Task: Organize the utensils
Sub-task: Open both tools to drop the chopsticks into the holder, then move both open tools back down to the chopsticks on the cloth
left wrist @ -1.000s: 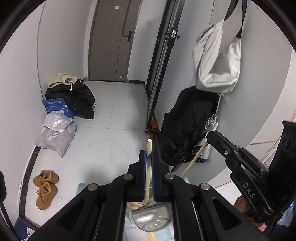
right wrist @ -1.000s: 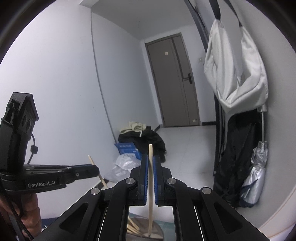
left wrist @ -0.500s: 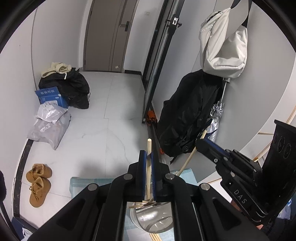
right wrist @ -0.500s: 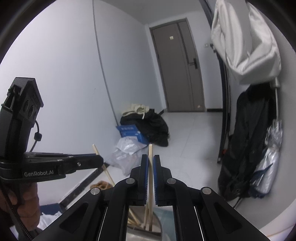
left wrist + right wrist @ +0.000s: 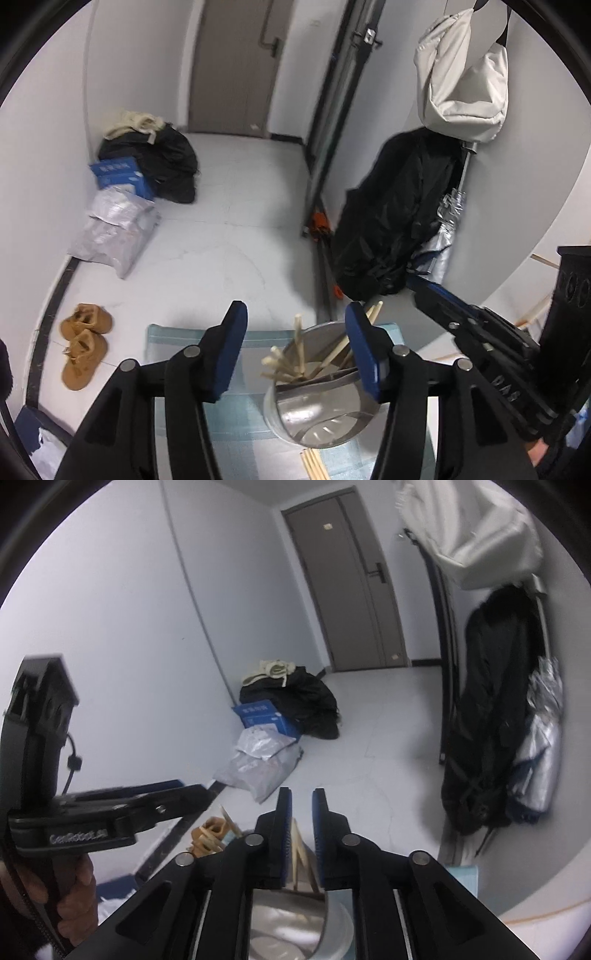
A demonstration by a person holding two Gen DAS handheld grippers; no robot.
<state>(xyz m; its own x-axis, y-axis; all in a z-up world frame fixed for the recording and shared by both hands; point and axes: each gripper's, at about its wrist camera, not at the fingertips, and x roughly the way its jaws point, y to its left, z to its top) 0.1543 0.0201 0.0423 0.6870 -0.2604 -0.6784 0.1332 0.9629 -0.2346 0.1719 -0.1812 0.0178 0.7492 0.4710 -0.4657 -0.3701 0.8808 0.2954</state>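
The left gripper (image 5: 295, 332) stands with its blue-padded jaws wide apart, having just been opening, and nothing is pressed between them; a bundle of wooden chopsticks (image 5: 291, 354) shows in the gap, leaning loose in a shiny metal cup (image 5: 317, 413). The right gripper (image 5: 301, 812) has its jaws a narrow way apart, also just opening, its pads clear of the chopsticks seen low between them inside the same cup. The cup sits on a pale blue cloth (image 5: 177, 336), with a few more chopsticks (image 5: 314, 465) lying flat on the cloth just in front of it. A hand (image 5: 74, 897) grips the left gripper's handle. Beyond lie tan boots (image 5: 83, 343), grey parcels (image 5: 114, 236), a black coat (image 5: 399, 218) and a door (image 5: 236, 66)
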